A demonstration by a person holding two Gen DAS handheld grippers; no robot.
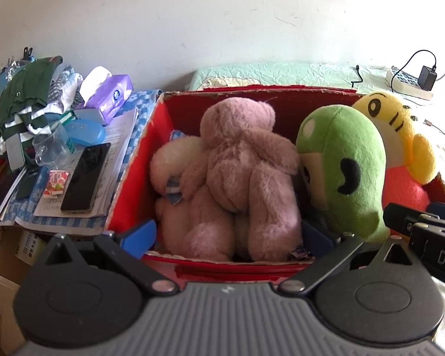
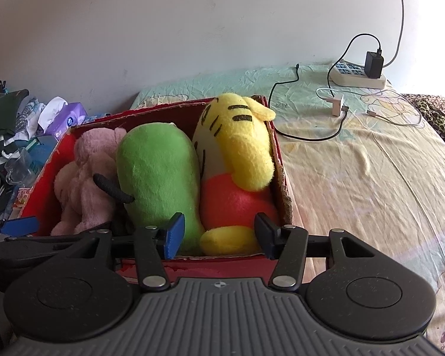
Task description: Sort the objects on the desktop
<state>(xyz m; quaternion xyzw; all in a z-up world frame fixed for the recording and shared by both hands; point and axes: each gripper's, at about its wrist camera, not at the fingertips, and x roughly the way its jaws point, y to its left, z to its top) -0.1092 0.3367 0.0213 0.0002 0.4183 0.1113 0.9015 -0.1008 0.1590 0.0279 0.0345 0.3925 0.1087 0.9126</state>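
Observation:
A red cardboard box (image 1: 133,160) (image 2: 281,178) holds soft toys: a pink bear (image 1: 240,166) (image 2: 83,178) over a cream plush (image 1: 175,160), a green plush (image 1: 344,166) (image 2: 154,172) and a yellow and orange plush (image 1: 400,136) (image 2: 237,154). My left gripper (image 1: 231,237) stands open at the box's near rim, facing the pink bear, nothing between its fingers. My right gripper (image 2: 219,234) is open at the near rim too, its fingers either side of the yellow plush's foot (image 2: 222,241), not closed on it. Its arm shows in the left wrist view at the right edge.
Left of the box a cluttered side table carries a black phone (image 1: 86,175), papers, a clear cup (image 1: 50,148), a purple tissue pack (image 1: 109,95) (image 2: 65,118) and folded clothes (image 1: 29,98). Right is a bed sheet (image 2: 370,178) with a power strip (image 2: 359,74), charger and cables.

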